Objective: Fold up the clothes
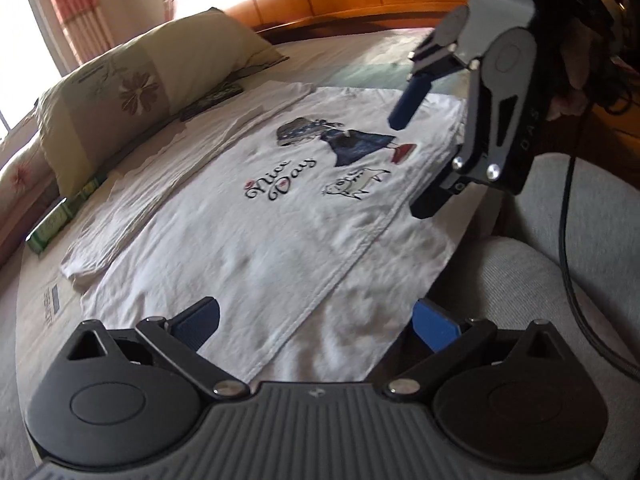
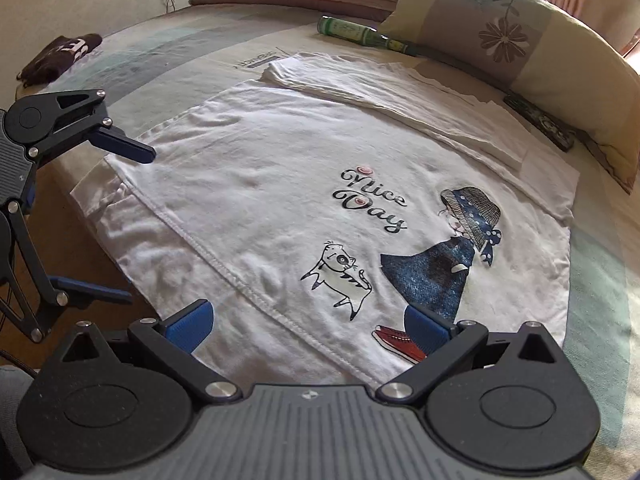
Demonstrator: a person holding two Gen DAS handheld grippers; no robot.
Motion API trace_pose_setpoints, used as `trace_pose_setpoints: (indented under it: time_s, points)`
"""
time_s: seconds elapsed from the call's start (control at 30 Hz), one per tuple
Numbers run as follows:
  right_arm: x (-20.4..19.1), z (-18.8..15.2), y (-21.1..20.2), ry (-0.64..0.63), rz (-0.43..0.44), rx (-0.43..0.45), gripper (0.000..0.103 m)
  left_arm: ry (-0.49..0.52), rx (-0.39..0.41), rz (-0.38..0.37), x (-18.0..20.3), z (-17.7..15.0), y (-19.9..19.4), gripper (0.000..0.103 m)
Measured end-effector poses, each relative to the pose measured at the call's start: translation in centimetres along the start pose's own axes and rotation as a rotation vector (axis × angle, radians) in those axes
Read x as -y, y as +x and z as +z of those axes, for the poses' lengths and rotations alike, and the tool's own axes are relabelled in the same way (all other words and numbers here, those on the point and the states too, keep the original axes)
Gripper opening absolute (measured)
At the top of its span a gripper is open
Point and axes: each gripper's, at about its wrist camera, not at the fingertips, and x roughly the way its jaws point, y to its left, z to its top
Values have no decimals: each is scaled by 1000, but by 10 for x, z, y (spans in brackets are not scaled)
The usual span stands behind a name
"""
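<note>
A white T-shirt (image 1: 248,232) with a "Nice Day" print lies flat on the bed, also in the right wrist view (image 2: 280,184). Its far side is folded over into a long strip (image 2: 400,96), and its near edge is folded in along a stitched hem (image 2: 224,264). My left gripper (image 1: 314,330) is open and empty above the shirt's near edge; it also shows in the right wrist view (image 2: 132,220). My right gripper (image 2: 308,330) is open and empty above the printed end; it also shows in the left wrist view (image 1: 412,160).
A floral pillow (image 2: 520,52) lies along the far side of the bed, with a green bottle (image 2: 356,34) and a dark remote (image 2: 540,122) beside it. A dark garment (image 2: 60,56) lies at the far left. A grey cushion (image 1: 520,280) is beside the bed.
</note>
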Motion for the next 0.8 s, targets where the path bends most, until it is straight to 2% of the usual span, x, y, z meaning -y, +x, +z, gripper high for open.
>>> trace_pose_setpoints:
  time_s: [0.1,0.17,0.3,0.4,0.53,0.67,0.73,0.8]
  points:
    - [0,-4,0,29,17,-4,103,127,-12,6,20,-1,12,102]
    - [2,-6,-1,52,21,-12,103,178,-21,15,27,-2,21,102]
    - [7,-8,-7,83,0,-6,103,250,9,68,38,2,34,102]
    - [9,-10,-14,96,-9,12,103,223,23,98,34,10,40,102]
    - [8,-13,-25,85,15,46,103,173,96,113,22,18,29,102]
    - [-7,-13,-33,-27,64,88,103,119,126,138,9,25,23,102]
    - [-19,-11,-26,-107,52,76,103,108,128,148,5,28,22,102]
    - [-33,-10,-11,-194,-25,43,103,103,128,154,3,32,22,102]
